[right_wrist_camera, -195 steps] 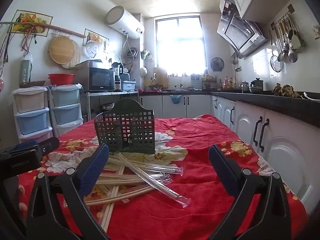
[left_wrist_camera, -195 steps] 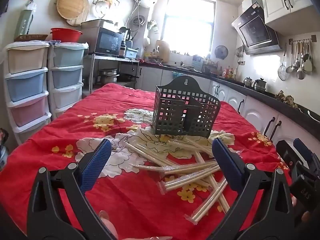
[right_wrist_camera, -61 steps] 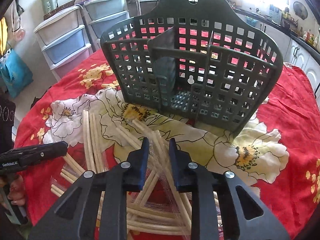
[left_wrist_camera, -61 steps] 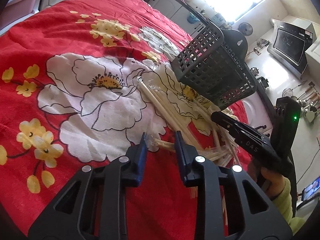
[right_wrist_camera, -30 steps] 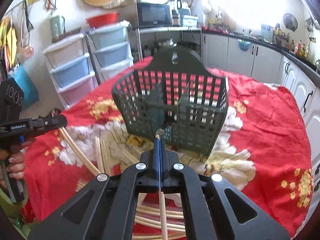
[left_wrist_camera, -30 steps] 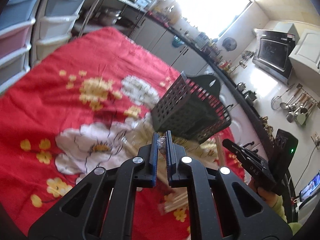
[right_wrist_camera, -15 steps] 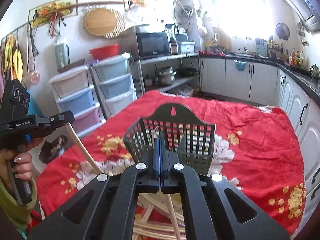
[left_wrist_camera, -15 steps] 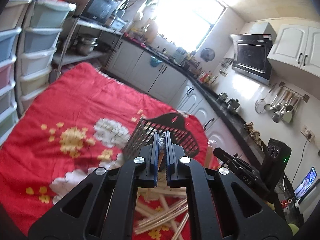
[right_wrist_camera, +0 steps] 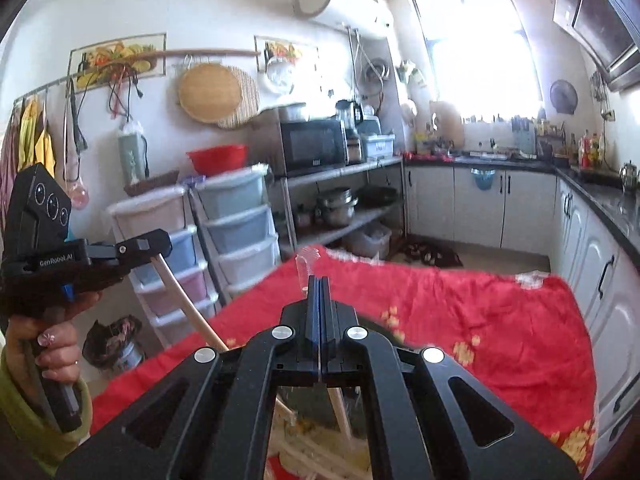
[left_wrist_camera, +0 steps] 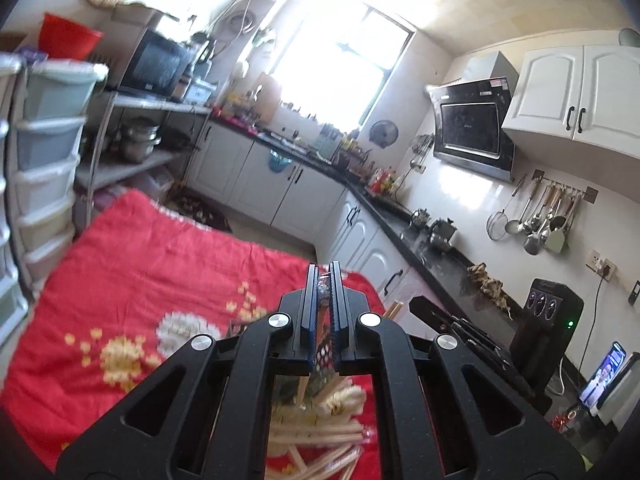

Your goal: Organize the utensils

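My left gripper (left_wrist_camera: 324, 276) is shut on the crinkled clear end of a wrapped chopstick pair (left_wrist_camera: 302, 390), which hangs below it. The right wrist view shows that left gripper (right_wrist_camera: 162, 246) high at the left, its wrapped chopstick pair (right_wrist_camera: 188, 308) slanting down. My right gripper (right_wrist_camera: 320, 280) is shut on another wrapped pair (right_wrist_camera: 338, 408); the wrapper tip (right_wrist_camera: 305, 264) pokes up past the fingers. The right gripper (left_wrist_camera: 414, 304) also shows at the right of the left wrist view. Several wrapped chopsticks (left_wrist_camera: 320, 436) lie on the table below. The dark basket (left_wrist_camera: 326, 350) is mostly hidden behind my fingers.
The table wears a red floral cloth (left_wrist_camera: 160, 264). Plastic drawer towers (right_wrist_camera: 236, 232) and a metal shelf with a microwave (right_wrist_camera: 312, 146) stand at the left. A black counter (left_wrist_camera: 420, 248) with white cabinets runs along the right. A person's hand (right_wrist_camera: 52, 340) in a green sleeve grips the left handle.
Both grippers have risen well above the table, each carrying its wrapped chopstick pair. The basket has dropped from mid-view to behind the fingers.
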Action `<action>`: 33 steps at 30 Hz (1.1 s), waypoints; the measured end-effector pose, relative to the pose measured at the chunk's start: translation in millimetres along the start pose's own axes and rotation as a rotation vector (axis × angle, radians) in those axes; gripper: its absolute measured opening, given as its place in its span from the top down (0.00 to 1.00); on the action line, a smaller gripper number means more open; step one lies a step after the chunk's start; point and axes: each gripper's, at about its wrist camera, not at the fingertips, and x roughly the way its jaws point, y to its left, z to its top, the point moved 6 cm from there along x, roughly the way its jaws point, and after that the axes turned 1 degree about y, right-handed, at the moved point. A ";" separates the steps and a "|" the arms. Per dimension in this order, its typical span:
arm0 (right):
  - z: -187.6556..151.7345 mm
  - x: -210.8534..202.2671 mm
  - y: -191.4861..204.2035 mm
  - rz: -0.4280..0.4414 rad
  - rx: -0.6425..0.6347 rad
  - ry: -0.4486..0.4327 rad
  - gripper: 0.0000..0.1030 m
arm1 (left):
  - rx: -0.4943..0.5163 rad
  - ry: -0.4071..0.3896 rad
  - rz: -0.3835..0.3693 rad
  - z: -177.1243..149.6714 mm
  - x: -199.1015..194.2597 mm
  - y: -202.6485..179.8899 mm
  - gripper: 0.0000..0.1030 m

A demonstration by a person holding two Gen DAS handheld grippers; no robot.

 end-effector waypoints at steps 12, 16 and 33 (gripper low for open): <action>38.2 24.5 -34.8 -0.034 0.065 -0.020 1.00 | 0.014 -0.011 0.130 27.7 40.8 20.7 0.98; -0.6 43.0 -37.4 -0.010 0.049 0.077 0.99 | 0.022 0.025 0.177 11.4 62.2 38.8 0.98; -165.3 85.1 52.5 0.119 -0.269 0.374 0.27 | 0.003 0.165 0.171 -32.0 99.9 55.6 0.97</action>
